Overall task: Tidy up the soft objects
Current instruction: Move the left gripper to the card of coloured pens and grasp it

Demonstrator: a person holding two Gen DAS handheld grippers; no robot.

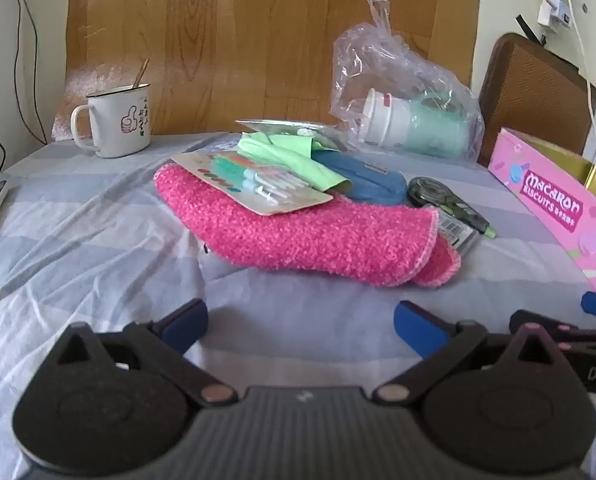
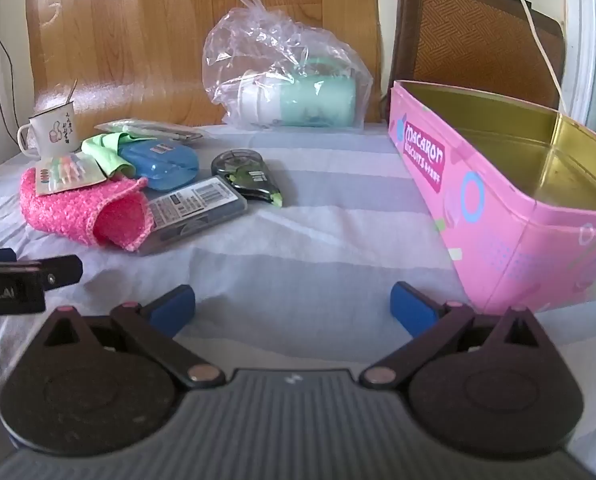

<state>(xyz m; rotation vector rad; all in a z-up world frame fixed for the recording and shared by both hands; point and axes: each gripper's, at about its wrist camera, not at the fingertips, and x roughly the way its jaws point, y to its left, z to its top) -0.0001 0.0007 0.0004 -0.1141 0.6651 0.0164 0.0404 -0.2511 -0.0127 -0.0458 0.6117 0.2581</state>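
Burying pink sock (image 1: 298,236): pen card (image 1: 253,184).

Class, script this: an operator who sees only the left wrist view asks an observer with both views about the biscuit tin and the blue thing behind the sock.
Operator: Is the tin open?
Observer: Yes. The right wrist view shows the pink tin lidless, with nothing showing in its gold inside.
Operator: Is the blue thing soft?
Observer: No, the blue case looks like hard translucent plastic.
Operator: And the right gripper?
Observer: The right gripper is open and holds nothing.
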